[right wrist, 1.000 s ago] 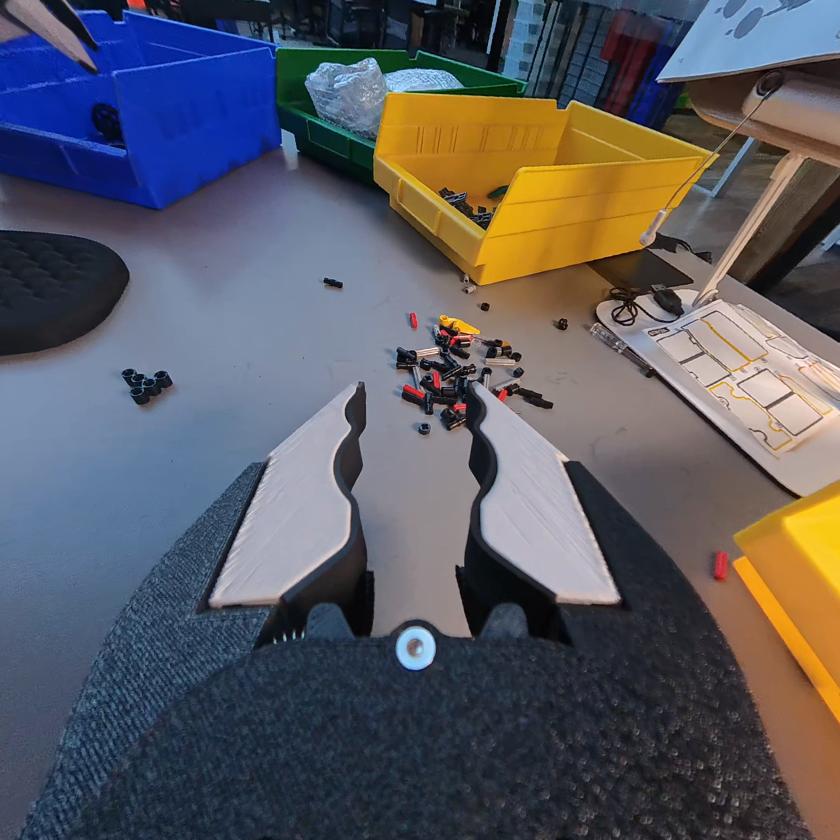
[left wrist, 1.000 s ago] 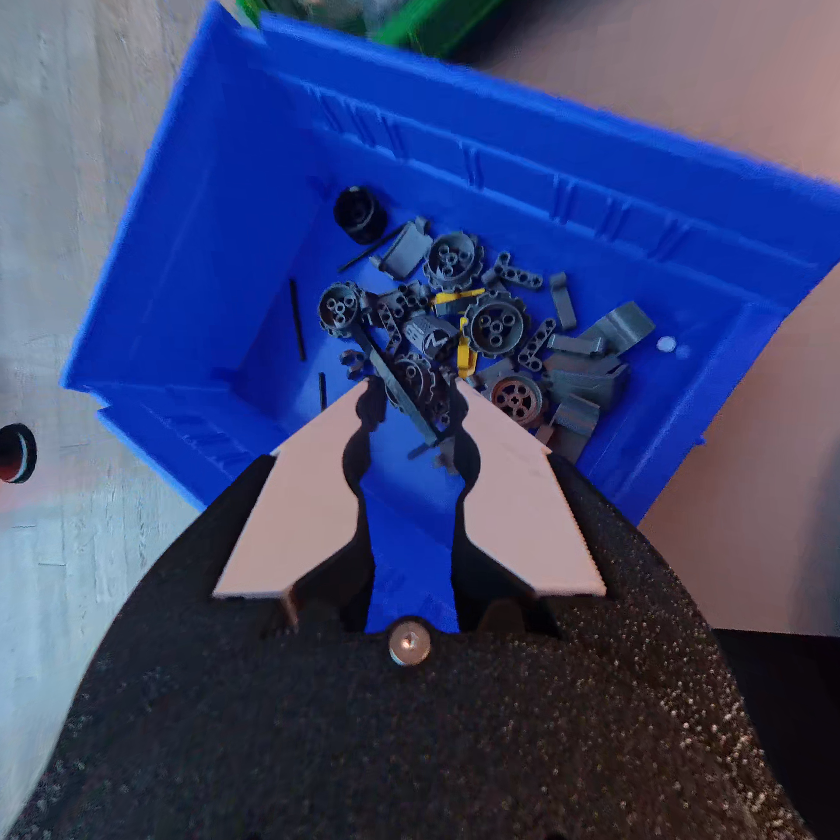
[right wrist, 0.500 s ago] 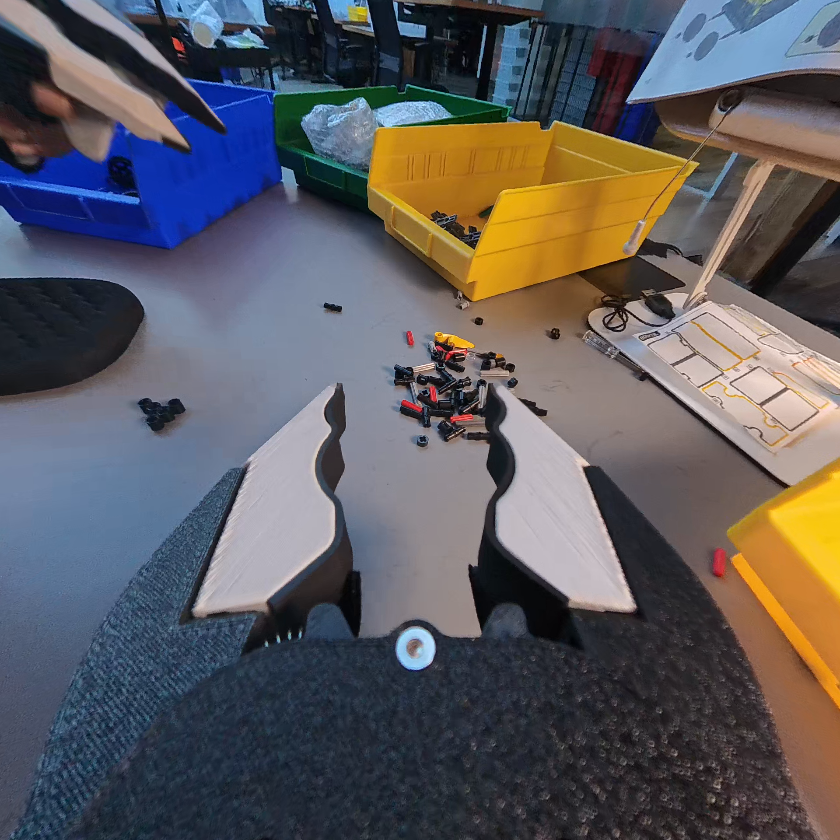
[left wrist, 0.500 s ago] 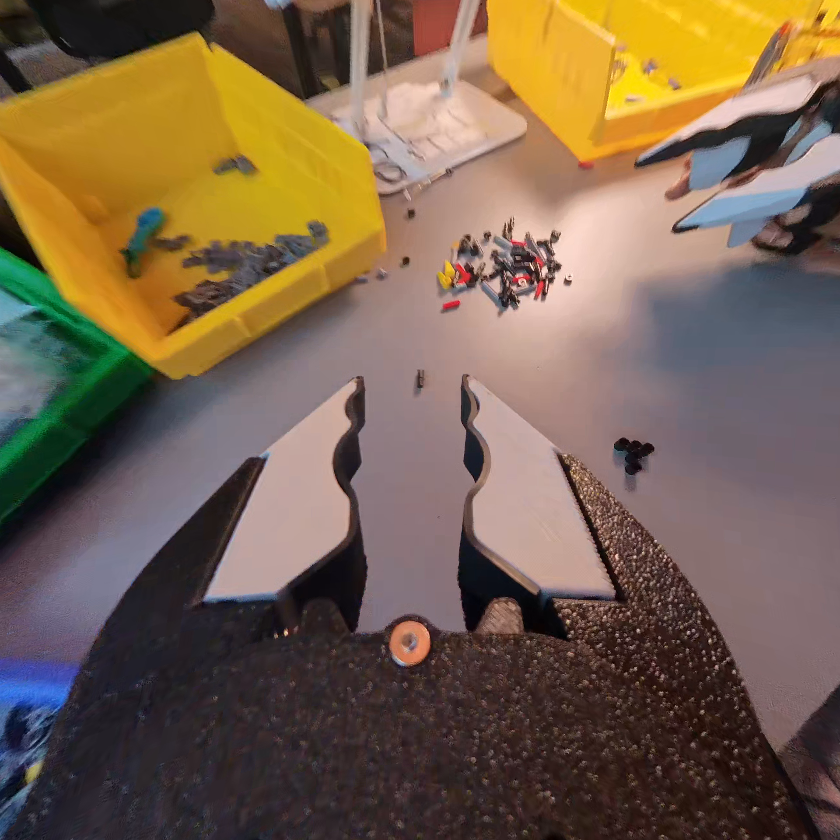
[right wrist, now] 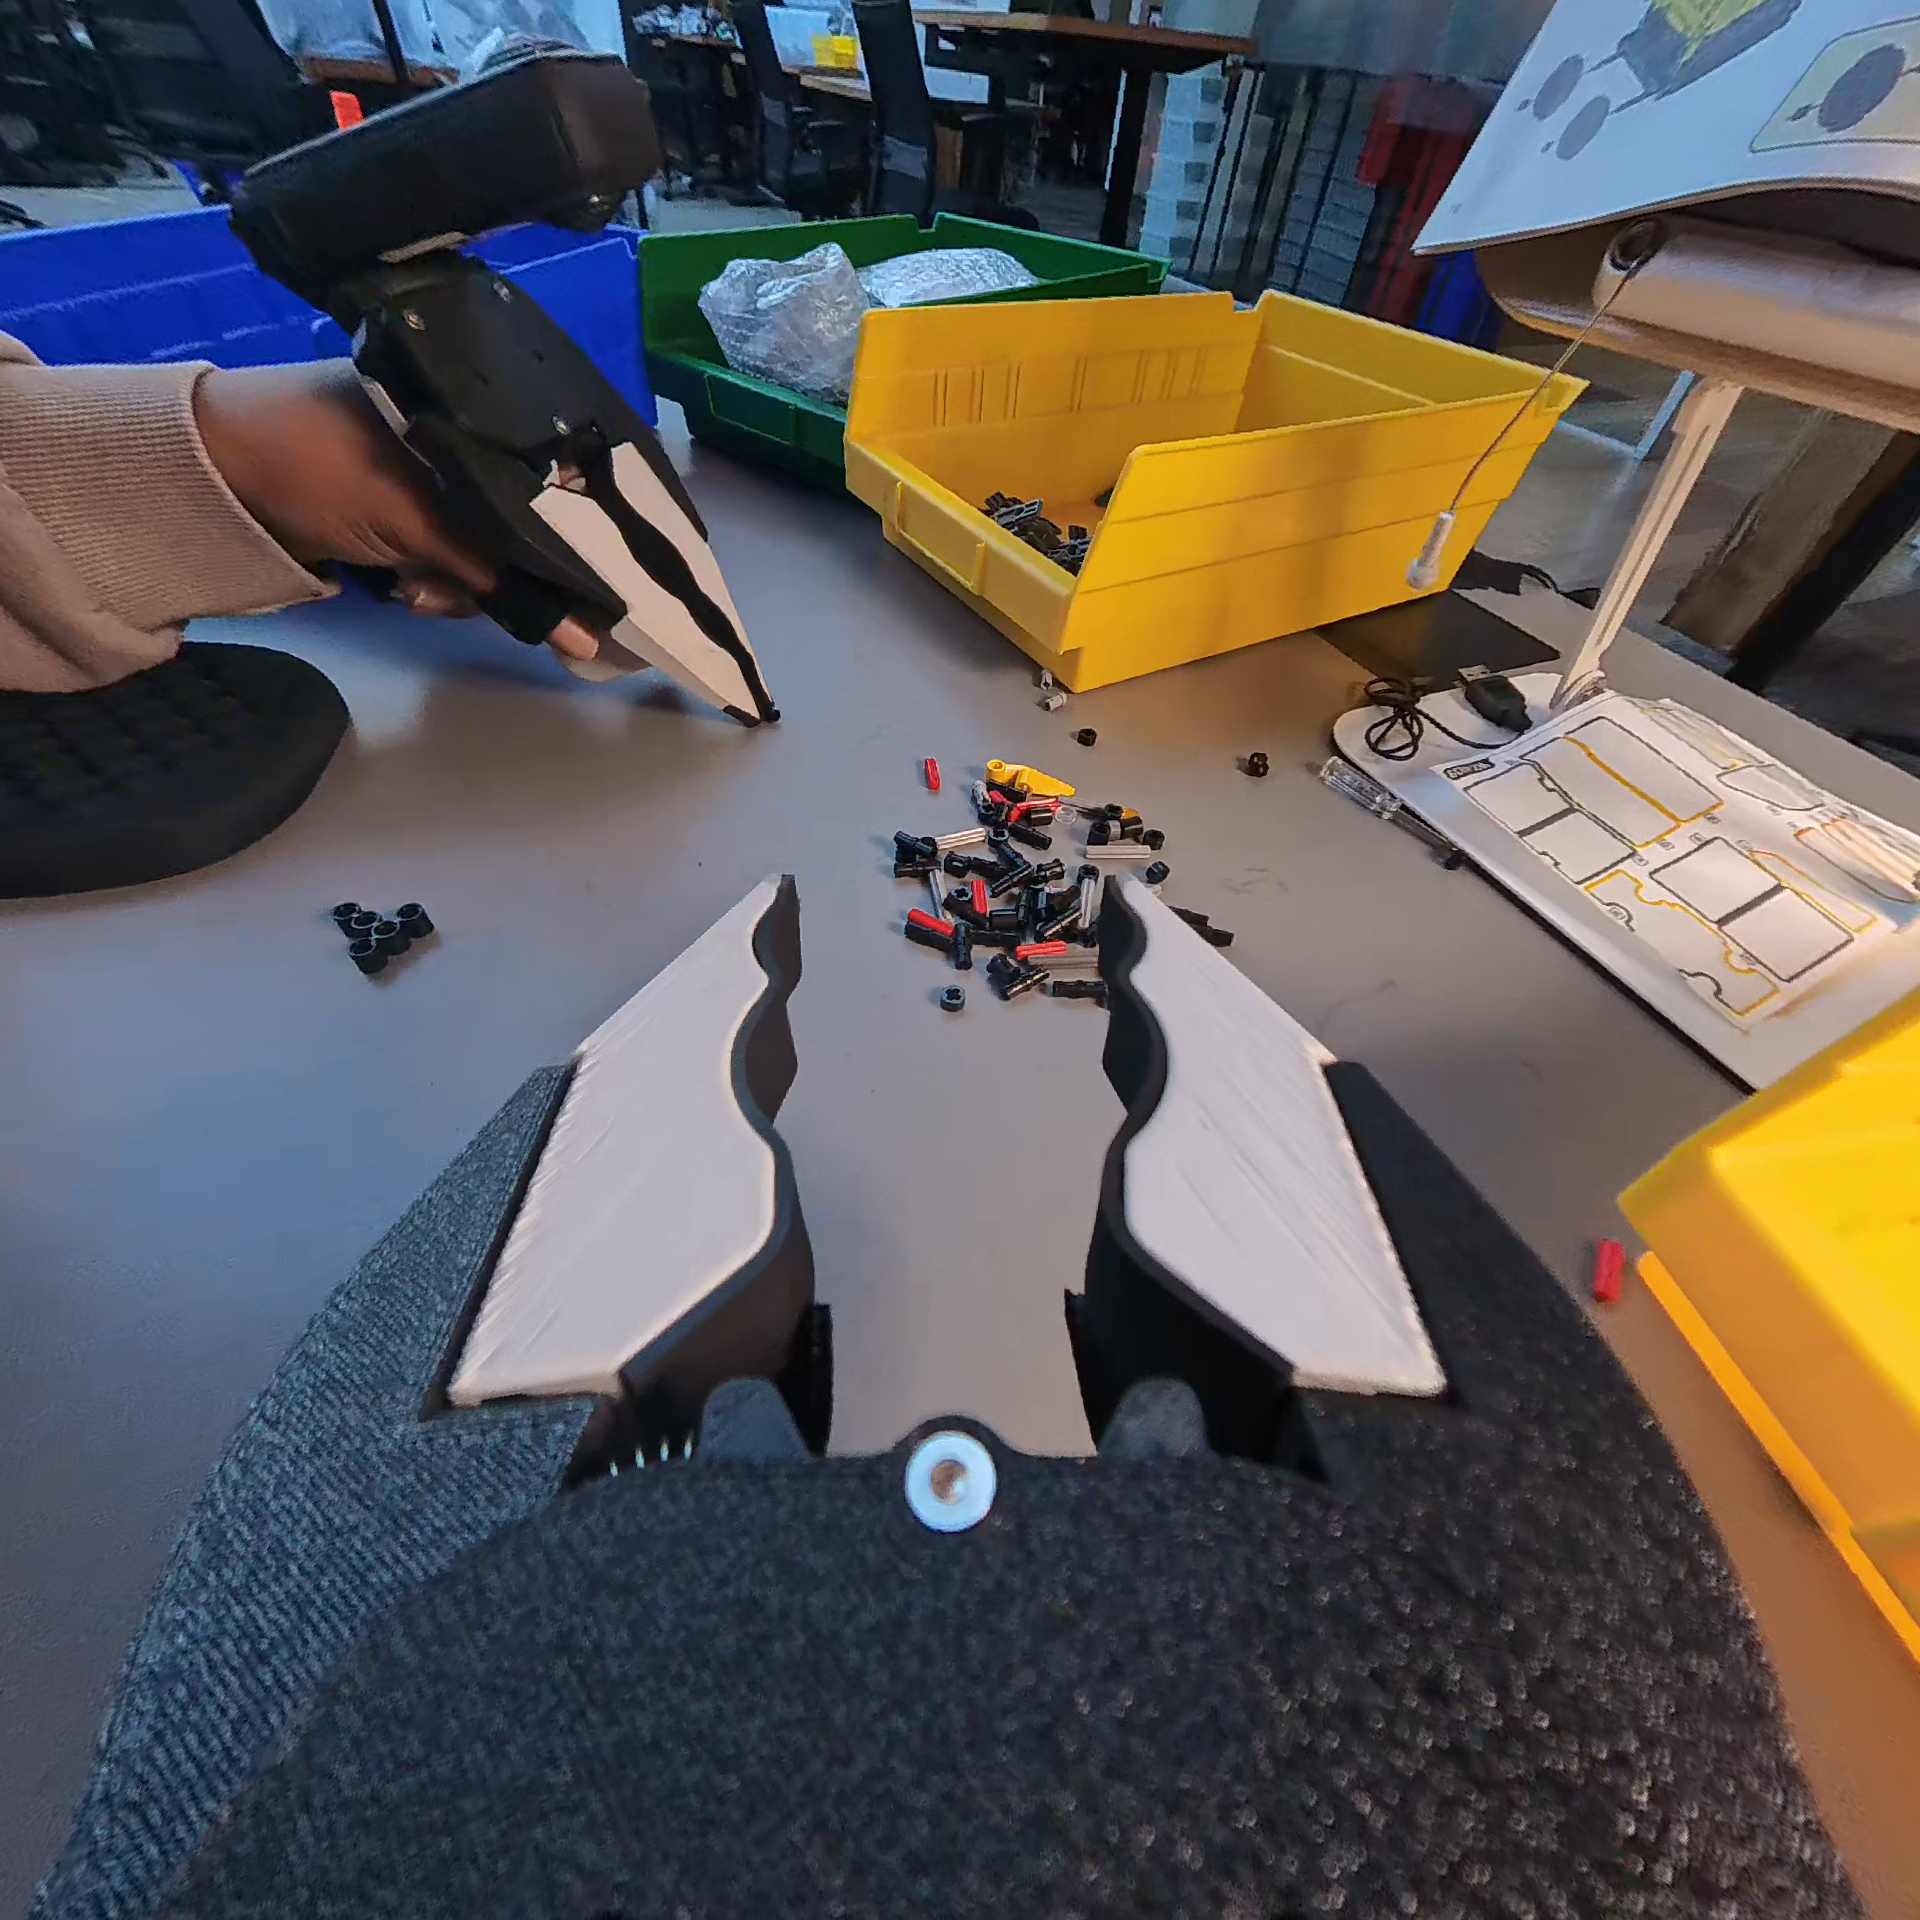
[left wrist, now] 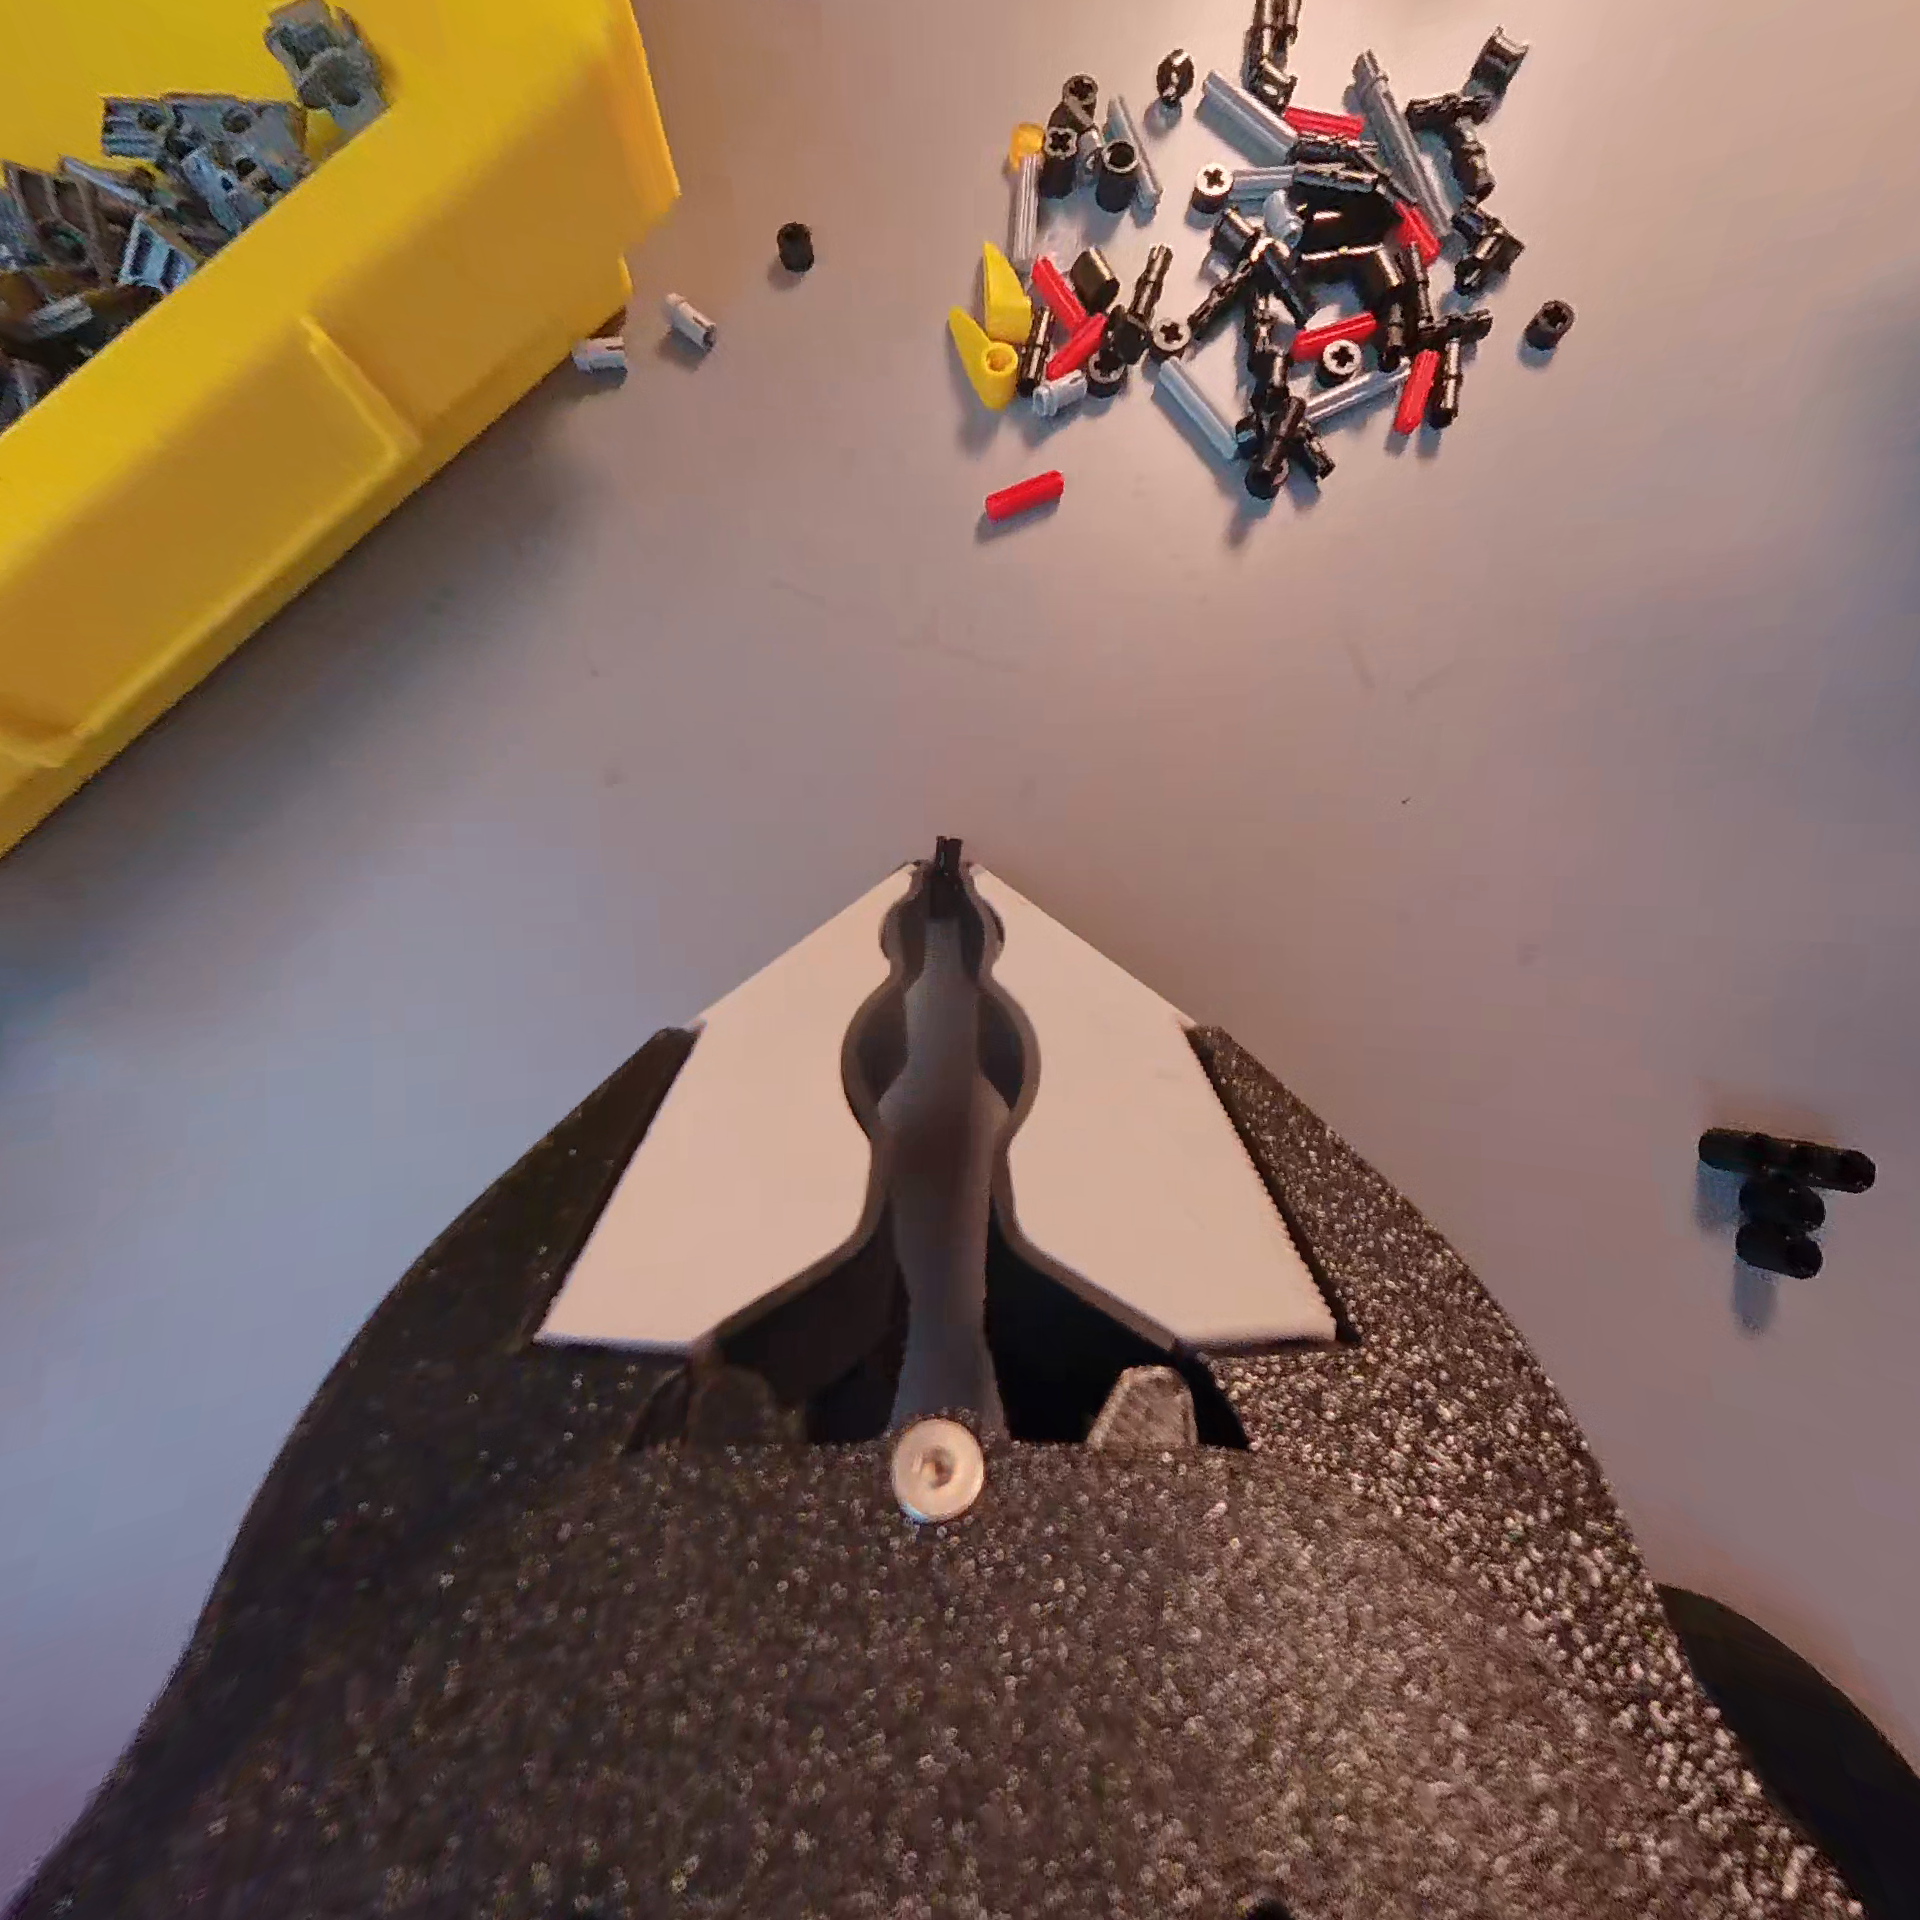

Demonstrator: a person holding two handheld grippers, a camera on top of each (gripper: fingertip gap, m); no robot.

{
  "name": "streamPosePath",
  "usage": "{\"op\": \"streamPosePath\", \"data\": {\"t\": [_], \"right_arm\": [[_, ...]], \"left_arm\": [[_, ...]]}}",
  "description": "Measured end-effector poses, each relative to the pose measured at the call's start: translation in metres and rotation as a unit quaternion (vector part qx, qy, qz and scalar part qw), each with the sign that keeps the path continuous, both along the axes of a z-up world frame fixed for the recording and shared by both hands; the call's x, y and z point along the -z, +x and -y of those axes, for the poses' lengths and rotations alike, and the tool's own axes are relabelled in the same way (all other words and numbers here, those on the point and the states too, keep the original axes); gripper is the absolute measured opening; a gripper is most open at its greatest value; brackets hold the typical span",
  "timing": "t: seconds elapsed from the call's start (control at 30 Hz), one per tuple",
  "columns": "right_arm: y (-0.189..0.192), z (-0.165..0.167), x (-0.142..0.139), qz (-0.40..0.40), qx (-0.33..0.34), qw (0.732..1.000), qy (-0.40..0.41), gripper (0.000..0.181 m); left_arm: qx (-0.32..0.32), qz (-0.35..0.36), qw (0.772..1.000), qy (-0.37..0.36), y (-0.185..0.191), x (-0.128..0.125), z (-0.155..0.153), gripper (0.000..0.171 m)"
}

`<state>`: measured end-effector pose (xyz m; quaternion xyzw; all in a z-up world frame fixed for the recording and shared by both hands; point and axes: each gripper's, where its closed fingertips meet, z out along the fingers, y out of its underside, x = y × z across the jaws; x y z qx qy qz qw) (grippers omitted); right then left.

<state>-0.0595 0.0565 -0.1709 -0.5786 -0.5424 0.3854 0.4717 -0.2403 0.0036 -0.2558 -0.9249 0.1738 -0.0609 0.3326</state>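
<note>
The left hand-held gripper (left wrist: 943, 868), open over the counter (left wrist: 727, 675) half a second ago, is now clamped on a small black pin (left wrist: 944, 858), the parts pile (left wrist: 1262, 270) at one o'clock, while the right hand-held gripper (right wrist: 951, 894) stays spread apart.

We see a grey table (right wrist: 582, 831) carrying a yellow bin (right wrist: 1195, 499), green bin (right wrist: 748, 395), blue bin (right wrist: 125, 301), a scattered pile of small pins (left wrist: 1278, 281), a black pad (right wrist: 135, 769) and an instruction sheet (right wrist: 1662, 862).
</note>
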Motion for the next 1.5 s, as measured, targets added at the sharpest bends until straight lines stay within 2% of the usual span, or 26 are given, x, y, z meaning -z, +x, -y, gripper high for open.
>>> {"op": "streamPosePath", "data": {"t": [0.1,0.2,0.27,0.37,0.47,0.57,0.67,0.73,0.87,0.97,1.03,1.13,1.17,1.27,1.33,1.4,1.43,1.5], "right_arm": [[-0.001,0.0,0.0,-0.008,-0.002,1.0,-0.014,0.056],[-0.004,0.002,0.003,-0.013,-0.007,0.999,-0.029,0.055],[-0.005,0.004,0.005,-0.011,-0.009,0.999,-0.031,0.055],[-0.004,0.004,0.005,-0.004,-0.007,1.0,-0.015,0.055],[-0.003,0.004,0.005,-0.004,-0.006,1.0,-0.006,0.055],[-0.003,0.004,0.004,-0.008,-0.01,1.0,-0.014,0.055],[-0.003,0.006,0.004,-0.007,-0.012,1.0,-0.012,0.055],[-0.003,0.006,0.004,-0.007,-0.013,1.0,-0.011,0.055],[-0.006,0.008,0.007,-0.007,-0.019,0.999,-0.025,0.054],[-0.007,0.01,0.008,-0.006,-0.022,0.999,-0.029,0.054],[-0.007,0.01,0.008,-0.006,-0.019,0.999,-0.027,0.054],[-0.007,0.011,0.007,-0.006,-0.017,1.0,-0.026,0.053],[-0.007,0.01,0.006,-0.006,-0.016,1.0,-0.022,0.053],[-0.006,0.009,0.002,-0.009,-0.013,1.0,-0.013,0.052],[-0.005,0.009,-0.001,-0.014,-0.012,1.0,-0.016,0.052],[-0.004,0.008,-0.002,-0.018,-0.011,1.0,-0.022,0.052],[-0.004,0.007,-0.003,-0.019,-0.011,0.999,-0.025,0.052],[-0.004,0.008,-0.005,-0.024,-0.011,0.999,-0.029,0.052]], "left_arm": [[0.04,0.029,0.998,0.036,0.026,-0.016,-0.014,0.005],[0.077,0.029,0.995,0.055,0.055,-0.027,-0.041,0.005],[0.093,0.025,0.994,0.058,0.07,-0.023,-0.061,0.005],[0.114,0.009,0.992,0.043,0.081,-0.011,-0.075,0.006],[0.116,0.016,0.992,0.057,0.084,-0.017,-0.072,0.021],[0.126,0.043,0.988,0.08,0.085,-0.042,-0.052,0.034],[0.172,0.096,0.978,0.066,0.096,-0.063,-0.002,0.037],[0.202,0.114,0.972,0.036,0.102,-0.061,0.037,0.04],[0.213,0.089,0.973,-0.013,0.111,-0.03,0.092,0.04],[0.203,0.04,0.978,-0.029,0.115,-0.002,0.107,0.035],[0.193,0.013,0.981,-0.007,0.114,-0.001,0.102,0.016],[0.171,0.001,0.985,0.018,0.109,-0.013,0.095,0.015],[0.161,0.004,0.986,0.036,0.104,-0.024,0.094,0.007],[0.08,-0.011,0.99,0.116,0.061,-0.077,0.095,0.007],[-0.003,-0.026,0.985,0.173,0.01,-0.121,0.105,0.007],[-0.099,-0.047,0.973,0.205,-0.052,-0.155,0.126,0.007],[-0.151,-0.065,0.964,0.208,-0.088,-0.165,0.139,0.007],[-0.247,-0.101,0.947,0.176,-0.154,-0.164,0.167,0.006]]}}
